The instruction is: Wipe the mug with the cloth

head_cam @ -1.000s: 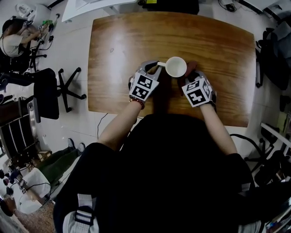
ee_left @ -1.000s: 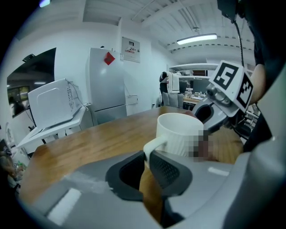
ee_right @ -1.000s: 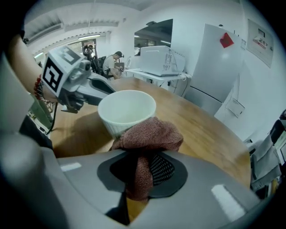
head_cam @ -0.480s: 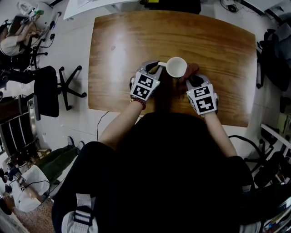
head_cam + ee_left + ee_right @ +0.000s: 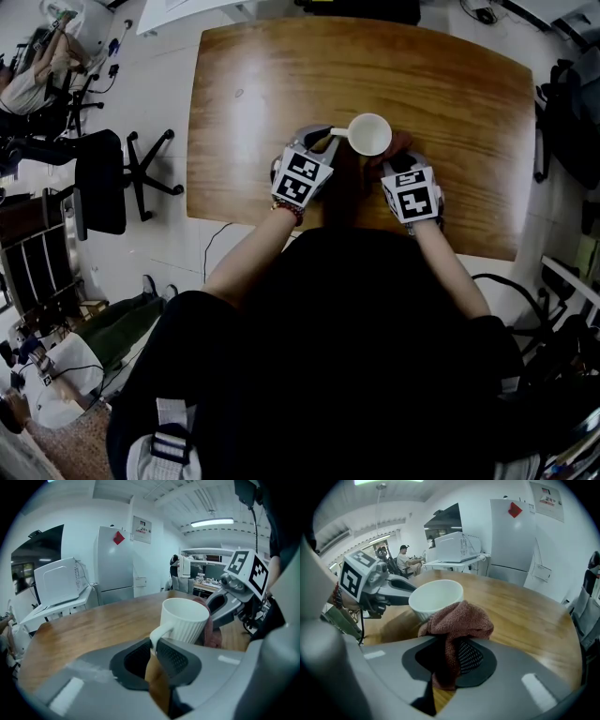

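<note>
The white ribbed mug (image 5: 368, 134) is a little toward six o'clock from the middle of the wooden worktop (image 5: 272, 75), mouth up, with its handle pointing to nine o'clock. I cannot tell whether its base rests on the wood.

The left hand-held gripper (image 5: 323, 141) is clamped on that thin handle and nothing else. A sideways push from wiping could, I judge, twist the mug about the handle or slip it out of the jaws.

At the mug's four o'clock the reddish cloth (image 5: 457, 620) appears to lie against the wall just below the rim. The right hand-held gripper (image 5: 451, 654) is closed almost tight on a fold of it. Only a small bunch sticks out past the jaws, so the hard tips might rub the mug instead, or the cloth might drag out of the pinch.
</note>
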Demonstrator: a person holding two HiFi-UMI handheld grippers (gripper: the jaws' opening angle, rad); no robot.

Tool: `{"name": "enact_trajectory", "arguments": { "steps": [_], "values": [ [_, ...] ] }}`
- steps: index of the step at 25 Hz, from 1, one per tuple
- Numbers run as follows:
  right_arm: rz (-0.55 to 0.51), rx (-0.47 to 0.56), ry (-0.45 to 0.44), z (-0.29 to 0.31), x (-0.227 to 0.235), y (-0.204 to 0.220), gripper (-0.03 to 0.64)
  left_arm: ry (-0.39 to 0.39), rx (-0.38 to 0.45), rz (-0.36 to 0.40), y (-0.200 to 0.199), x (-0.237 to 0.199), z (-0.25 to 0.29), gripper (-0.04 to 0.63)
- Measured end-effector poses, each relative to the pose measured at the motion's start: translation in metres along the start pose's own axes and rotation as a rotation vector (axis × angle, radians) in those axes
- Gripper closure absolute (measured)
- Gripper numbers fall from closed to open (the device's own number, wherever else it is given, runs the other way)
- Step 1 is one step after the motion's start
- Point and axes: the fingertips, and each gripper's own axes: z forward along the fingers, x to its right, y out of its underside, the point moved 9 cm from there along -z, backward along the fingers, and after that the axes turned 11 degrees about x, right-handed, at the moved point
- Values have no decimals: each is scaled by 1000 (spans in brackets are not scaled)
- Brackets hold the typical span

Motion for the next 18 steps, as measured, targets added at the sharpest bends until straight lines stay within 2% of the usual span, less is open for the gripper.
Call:
{"name": "enact_trajectory", "arguments": {
  "steps": [4,9,13,18],
  "values": [
    [-12,-24,2,6,-1,4,551,-6,-21,-31,0,1,-4,557],
    [-8,26,31,0,11,-9,552,-22,-55,-79,-1,10,-4,546],
    [-2,28,51,1,21,-12,552,-15,-65,-78,-2,18,-3,532],
    [38,72,2,-17,13,-13,552,-13,-71,-85,-3,21,-2,531]
  ]
}}
